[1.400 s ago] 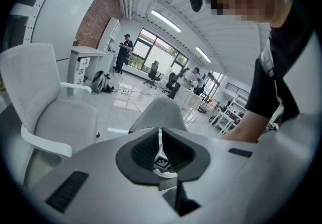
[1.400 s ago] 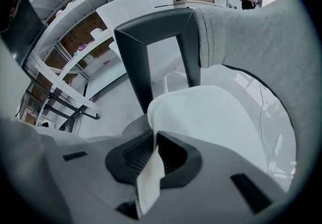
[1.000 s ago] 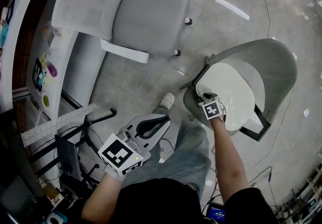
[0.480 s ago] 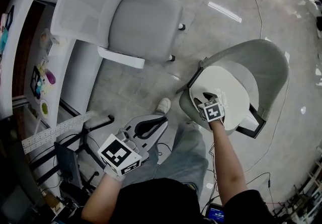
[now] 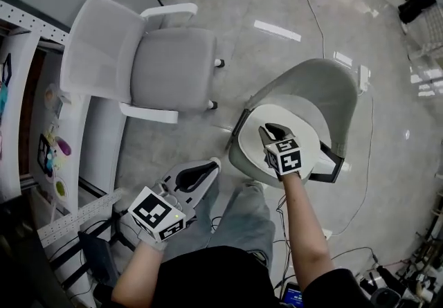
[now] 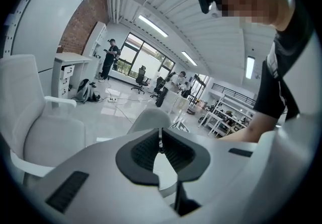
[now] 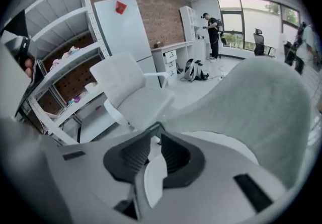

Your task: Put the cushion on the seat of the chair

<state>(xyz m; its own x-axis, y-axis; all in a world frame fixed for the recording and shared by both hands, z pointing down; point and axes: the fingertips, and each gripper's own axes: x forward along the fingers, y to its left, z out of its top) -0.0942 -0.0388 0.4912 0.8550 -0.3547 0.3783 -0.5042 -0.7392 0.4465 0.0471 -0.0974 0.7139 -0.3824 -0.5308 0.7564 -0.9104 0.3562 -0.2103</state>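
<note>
A white cushion [image 5: 277,113] lies flat on the seat of the grey tub chair [image 5: 325,85]. My right gripper [image 5: 271,128] hovers above the cushion's near part, pointing steeply down. Its jaws are closing, with a narrow gap and nothing between them. In the right gripper view the cushion [image 7: 221,142] shows below the right gripper [image 7: 156,132], with the chair's curved back [image 7: 261,102] behind. My left gripper [image 5: 211,167] hangs low at the left over my leg, shut and holding nothing. Its tips meet in the left gripper view [image 6: 160,135], where the tub chair [image 6: 148,117] stands ahead.
A white office chair [image 5: 166,68] with armrests stands left of the tub chair. White shelving [image 5: 90,127] with small items runs along the left side. Cables [image 5: 311,2] trail over the grey floor at the back. Several people stand far off in the room.
My right gripper has lifted off the cushion, which stays on the seat. My left gripper has risen slightly. The head view has swung, so both chairs sit further left.
</note>
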